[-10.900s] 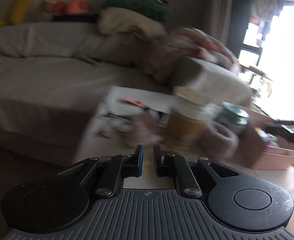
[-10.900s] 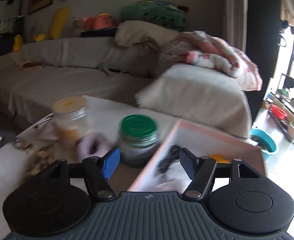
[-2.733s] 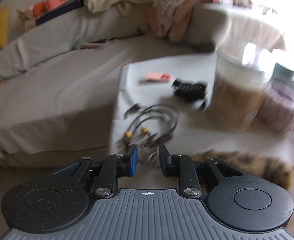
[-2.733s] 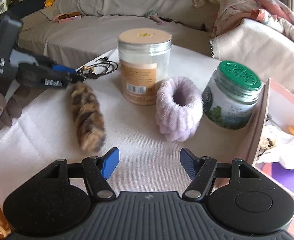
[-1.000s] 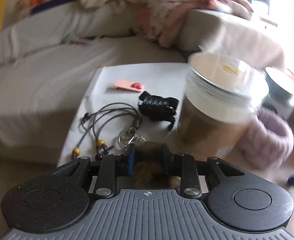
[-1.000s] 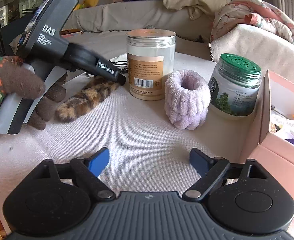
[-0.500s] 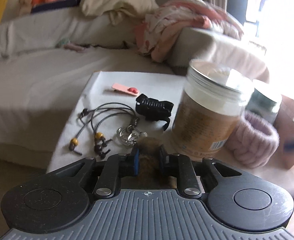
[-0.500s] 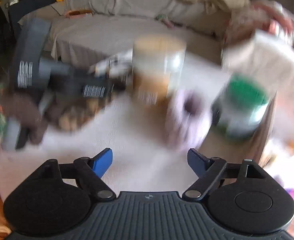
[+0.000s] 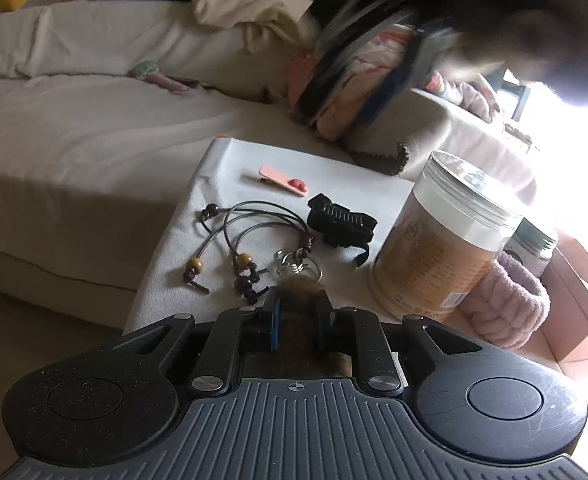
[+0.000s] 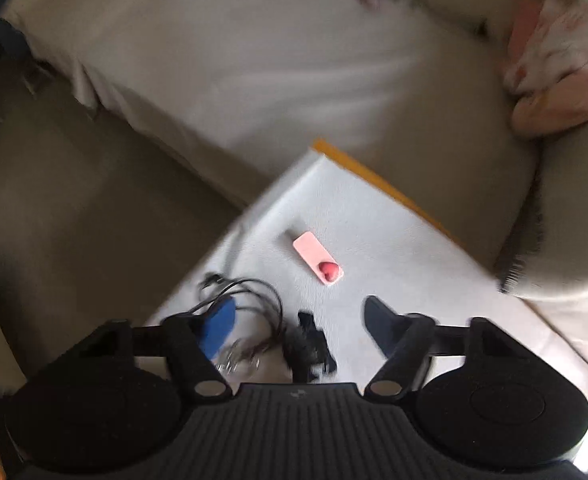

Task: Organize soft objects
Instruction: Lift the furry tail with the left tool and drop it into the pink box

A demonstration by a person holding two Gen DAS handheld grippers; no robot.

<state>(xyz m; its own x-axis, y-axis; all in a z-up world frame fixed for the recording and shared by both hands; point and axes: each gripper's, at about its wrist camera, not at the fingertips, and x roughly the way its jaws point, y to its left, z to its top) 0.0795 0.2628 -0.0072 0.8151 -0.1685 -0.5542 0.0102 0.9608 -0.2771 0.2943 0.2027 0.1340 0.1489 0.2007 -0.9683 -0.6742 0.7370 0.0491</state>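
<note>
The left gripper [image 9: 299, 312] is closed on the furry brown scrunchie [image 9: 300, 292], which sits pinched between its fingers at 6 o'clock in the left wrist view, low over the near part of the white worktop [image 9: 358, 184]. Just beyond it at 12 o'clock lie a metal key ring [image 9: 298, 266] and a black cord with beads [image 9: 246, 236]; a black hair claw [image 9: 342, 226] lies at 1 o'clock and a pink hair clip [image 9: 283, 180] farther off toward 12. At 2 o'clock stands a tall clear jar [image 9: 446, 240], and touching it on the far right a lilac fluffy scrunchie [image 9: 510, 304] leans beside a pink box [image 9: 578, 300]. The worktop's left edge runs close at 10 o'clock, dropping toward the sofa [image 9: 94, 120]. The right gripper [image 10: 298, 320] hangs wide open and holds nothing, above the hair claw and cord, blurred; the worktop's far corner lies at 12 o'clock, with bare cloth open at 1 to 2 o'clock.
</note>
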